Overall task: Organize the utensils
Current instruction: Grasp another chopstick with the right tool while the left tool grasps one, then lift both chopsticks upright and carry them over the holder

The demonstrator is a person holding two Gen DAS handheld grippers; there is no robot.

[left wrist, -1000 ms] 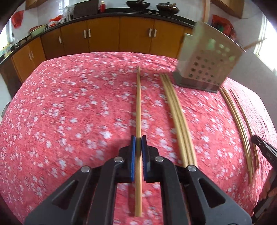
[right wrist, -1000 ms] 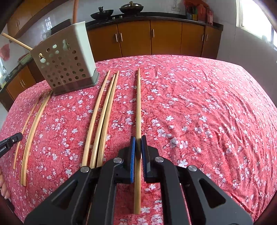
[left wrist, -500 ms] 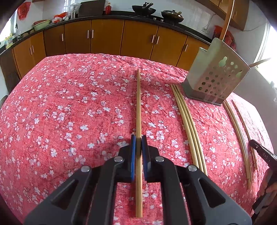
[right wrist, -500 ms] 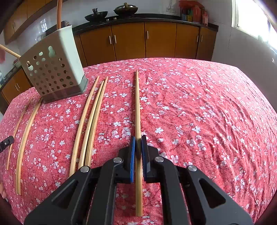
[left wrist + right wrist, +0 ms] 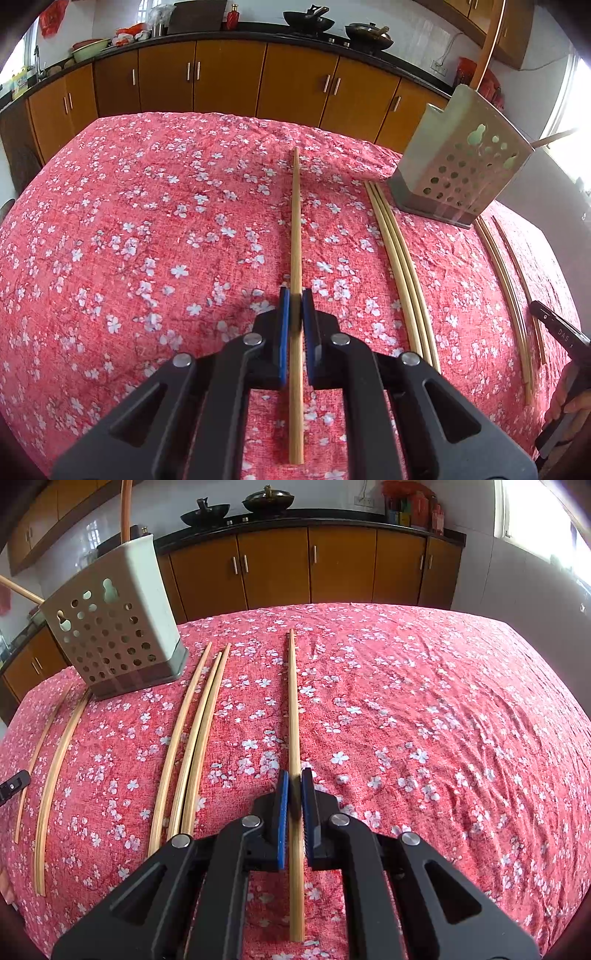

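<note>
Each hand-held gripper, left (image 5: 294,295) and right (image 5: 294,775), clamps one chopstick (image 5: 295,221) (image 5: 293,701) (pointing straight ahead between its pads).

In front of me a red tablecloth (image 5: 424,701) with small white blossoms covers the table, wrinkled toward its right side. Beyond the far edge runs a row of orange-brown cabinets (image 5: 229,77) with metal handles under a dark countertop (image 5: 332,515). Two dark woks (image 5: 269,496) sit on the counter against a white wall. Wall cupboards (image 5: 513,33) hang high up. Bright daylight pours through a window (image 5: 535,517) on the right.
</note>
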